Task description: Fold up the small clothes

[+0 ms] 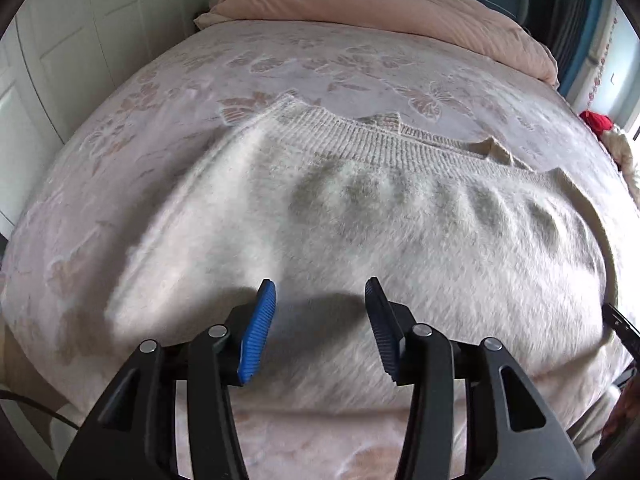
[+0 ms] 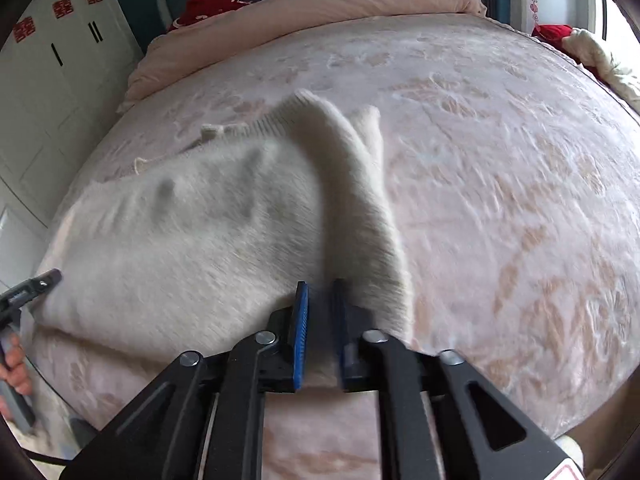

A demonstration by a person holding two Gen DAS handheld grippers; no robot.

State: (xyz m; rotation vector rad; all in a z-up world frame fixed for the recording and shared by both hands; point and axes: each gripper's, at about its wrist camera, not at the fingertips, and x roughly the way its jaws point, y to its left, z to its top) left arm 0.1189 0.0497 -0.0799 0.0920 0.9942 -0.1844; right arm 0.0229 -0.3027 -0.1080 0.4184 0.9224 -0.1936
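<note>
A fluffy white knit sweater (image 1: 360, 232) lies spread on the pink flowered bedspread (image 1: 160, 80), its ribbed hem at the far side. My left gripper (image 1: 320, 292) is open and empty just above the sweater's near edge. In the right wrist view the sweater (image 2: 192, 248) has its right side folded inward in a raised band (image 2: 360, 184). My right gripper (image 2: 320, 292) has its jaws nearly closed on the near end of that fold. The left gripper's tip (image 2: 36, 284) shows at the sweater's left edge.
A rolled peach duvet (image 1: 380, 12) lies across the head of the bed. White wardrobe doors (image 1: 72, 40) stand to the left. A red item (image 1: 596, 122) and cream cloth sit at the right bed edge.
</note>
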